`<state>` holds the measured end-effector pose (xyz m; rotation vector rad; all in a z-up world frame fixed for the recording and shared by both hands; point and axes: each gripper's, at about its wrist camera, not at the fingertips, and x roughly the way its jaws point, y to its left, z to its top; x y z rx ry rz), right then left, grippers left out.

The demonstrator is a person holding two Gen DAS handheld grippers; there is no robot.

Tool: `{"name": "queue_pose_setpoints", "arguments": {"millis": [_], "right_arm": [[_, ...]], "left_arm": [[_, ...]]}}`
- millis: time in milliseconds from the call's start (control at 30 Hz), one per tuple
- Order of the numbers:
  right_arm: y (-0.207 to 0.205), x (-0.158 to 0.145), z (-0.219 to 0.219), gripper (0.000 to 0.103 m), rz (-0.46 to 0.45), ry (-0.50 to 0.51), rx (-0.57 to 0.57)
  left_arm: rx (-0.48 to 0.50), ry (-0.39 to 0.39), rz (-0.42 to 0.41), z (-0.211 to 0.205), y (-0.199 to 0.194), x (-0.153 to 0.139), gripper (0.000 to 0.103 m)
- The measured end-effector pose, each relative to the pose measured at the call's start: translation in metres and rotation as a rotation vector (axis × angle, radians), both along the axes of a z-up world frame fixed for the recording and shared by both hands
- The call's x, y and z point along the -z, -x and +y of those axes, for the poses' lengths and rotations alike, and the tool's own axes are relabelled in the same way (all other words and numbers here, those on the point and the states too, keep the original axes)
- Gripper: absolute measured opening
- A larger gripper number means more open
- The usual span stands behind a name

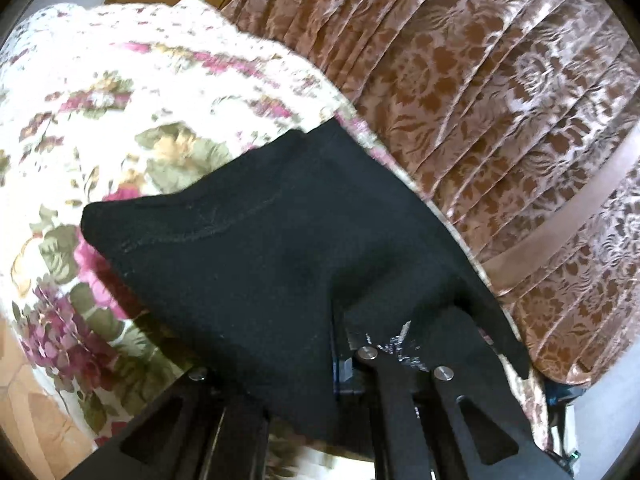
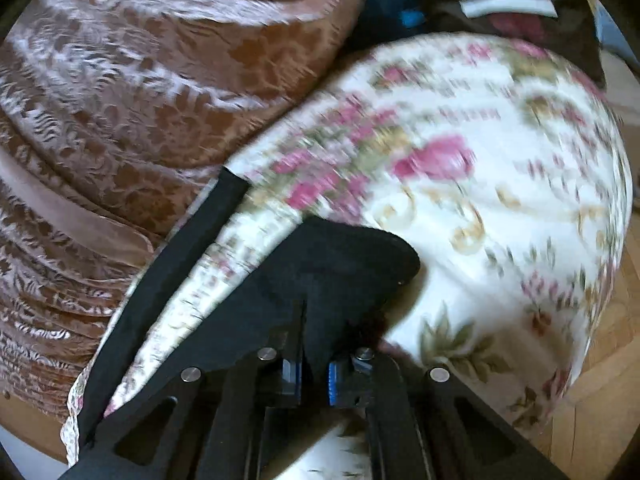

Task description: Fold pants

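The black pants (image 1: pixel 256 232) hang as a wide dark sheet in the left wrist view, draped over my left gripper (image 1: pixel 340 344), which is shut on the cloth; the fingertips are hidden under it. A stitched seam runs across the upper part of the fabric. In the right wrist view a smaller bunch of the black pants (image 2: pixel 340 264) rises from my right gripper (image 2: pixel 314 364), which is shut on it between blue pads. A narrow black strip of the pants (image 2: pixel 168 272) trails off to the left along the bed edge.
A bed with a white floral cover (image 1: pixel 120 100) (image 2: pixel 500 184) lies under the pants. A brown patterned pleated headboard or cushion (image 1: pixel 500 100) (image 2: pixel 120 80) stands beside it. Wooden floor (image 2: pixel 600 380) shows at the right. Dark bags (image 2: pixel 500 8) lie beyond the bed.
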<state>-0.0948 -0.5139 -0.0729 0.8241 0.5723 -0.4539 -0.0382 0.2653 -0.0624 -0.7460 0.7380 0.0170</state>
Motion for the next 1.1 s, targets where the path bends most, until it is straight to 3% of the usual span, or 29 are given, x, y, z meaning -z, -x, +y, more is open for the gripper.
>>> {"name": "queue_pose_setpoints", "arguments": {"millis": [67,167,267,367,500,567,633,833,933,1100], "right_arm": [[0.001,0.011,-0.001,0.007,0.003,-0.017,0.01],[0.002,0.001,0.002,0.016,0.039,0.05,0.019],[0.004,-0.015,0.001,0.026,0.078,0.12,0.1],[0.011,-0.04,0.008,0.027,0.11,0.258,0.235],[0.004,-0.072,0.027,0.028,0.067,0.391,0.28],[-0.009,-0.084,0.043,0.034,0.019,0.428,0.233],[-0.031,-0.088,0.058,0.035,-0.003,0.435,0.134],[-0.112,-0.063,0.115,0.035,0.0,0.293,-0.197],[-0.154,-0.046,0.161,0.035,0.041,0.283,-0.373],[-0.203,-0.02,0.229,0.035,0.142,0.347,-0.594]], "left_arm": [[-0.003,-0.019,0.018,0.0,0.001,0.006,0.015],[-0.025,-0.08,0.006,0.005,0.006,0.001,0.025],[-0.087,-0.073,-0.008,0.018,0.015,-0.002,0.038],[-0.177,-0.069,-0.014,0.038,0.027,-0.005,0.045],[-0.274,-0.113,-0.014,0.051,0.035,-0.012,0.05],[-0.299,-0.103,-0.02,0.055,0.037,-0.015,0.06],[-0.302,-0.095,-0.035,0.053,0.037,-0.018,0.063],[-0.238,-0.187,-0.077,0.029,0.028,-0.036,0.076],[-0.201,-0.224,-0.085,0.012,0.02,-0.043,0.082],[-0.187,-0.317,-0.113,-0.007,0.014,-0.06,0.083]]}}
